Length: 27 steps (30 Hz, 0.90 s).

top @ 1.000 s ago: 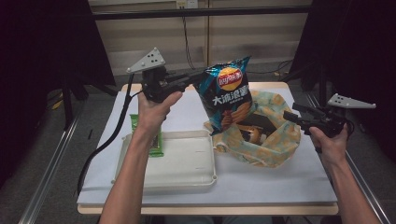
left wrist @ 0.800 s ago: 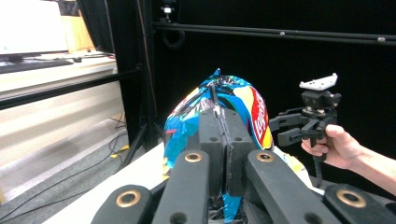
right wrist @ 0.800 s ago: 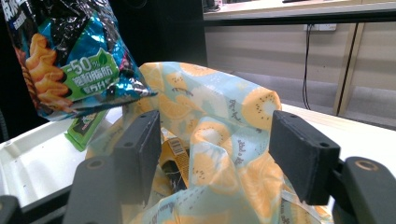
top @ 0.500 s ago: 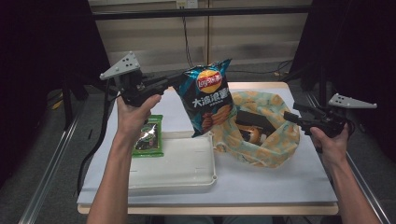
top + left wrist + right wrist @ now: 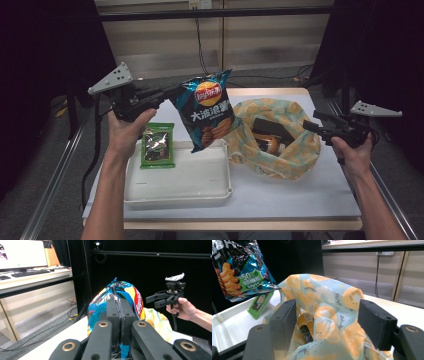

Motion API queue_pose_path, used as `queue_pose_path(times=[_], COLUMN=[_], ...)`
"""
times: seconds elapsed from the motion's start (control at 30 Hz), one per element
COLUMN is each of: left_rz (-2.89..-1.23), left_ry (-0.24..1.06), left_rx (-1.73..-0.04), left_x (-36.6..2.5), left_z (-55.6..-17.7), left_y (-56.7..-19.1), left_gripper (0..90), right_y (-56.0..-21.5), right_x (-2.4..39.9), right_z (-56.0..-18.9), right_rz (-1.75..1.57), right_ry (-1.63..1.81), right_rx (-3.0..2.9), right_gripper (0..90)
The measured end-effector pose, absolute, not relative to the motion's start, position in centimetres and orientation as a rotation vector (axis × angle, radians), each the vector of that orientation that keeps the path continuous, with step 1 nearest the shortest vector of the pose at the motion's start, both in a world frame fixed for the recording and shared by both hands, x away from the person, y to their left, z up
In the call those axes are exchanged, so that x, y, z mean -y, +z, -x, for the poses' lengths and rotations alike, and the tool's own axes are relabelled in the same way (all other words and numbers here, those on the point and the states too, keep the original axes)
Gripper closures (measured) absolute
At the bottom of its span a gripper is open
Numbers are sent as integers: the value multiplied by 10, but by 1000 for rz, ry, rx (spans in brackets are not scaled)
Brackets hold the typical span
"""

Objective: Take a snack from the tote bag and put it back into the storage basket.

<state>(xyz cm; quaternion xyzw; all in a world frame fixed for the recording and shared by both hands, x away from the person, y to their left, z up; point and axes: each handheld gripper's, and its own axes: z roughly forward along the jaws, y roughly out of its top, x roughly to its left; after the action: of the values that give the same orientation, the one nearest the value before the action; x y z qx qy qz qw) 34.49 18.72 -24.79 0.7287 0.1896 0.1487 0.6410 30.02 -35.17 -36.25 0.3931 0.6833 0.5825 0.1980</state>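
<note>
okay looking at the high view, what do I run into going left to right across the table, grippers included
left gripper → green snack packet → chip bag held up off the table → fruit-print cloth bag → right gripper. The white tray is left out: it spans beneath the packet and chip bag.

We see a lab recording booth: black curtains (image 5: 45, 60), a metal frame bar (image 5: 210, 14), floor cables (image 5: 260, 77), and a desk with a monitor (image 5: 22, 253).

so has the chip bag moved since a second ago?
Yes. The chip bag, clamped in the left gripper, shifted left, away from the fabric bag, and now hangs over the tray.
</note>
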Motion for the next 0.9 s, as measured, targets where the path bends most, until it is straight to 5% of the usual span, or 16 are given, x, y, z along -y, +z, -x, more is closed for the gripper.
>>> queue_pose_path(times=[0.9], left_rz=[-1754], left_ry=[287], left_rx=[-499], left_x=[-209], left_z=[-351], left_y=[-303], left_gripper=[889], right_y=[-362], right_x=[349], right_z=[-301], right_rz=[-1090], right_ry=[1625], right_rx=[-1923], right_gripper=[290])
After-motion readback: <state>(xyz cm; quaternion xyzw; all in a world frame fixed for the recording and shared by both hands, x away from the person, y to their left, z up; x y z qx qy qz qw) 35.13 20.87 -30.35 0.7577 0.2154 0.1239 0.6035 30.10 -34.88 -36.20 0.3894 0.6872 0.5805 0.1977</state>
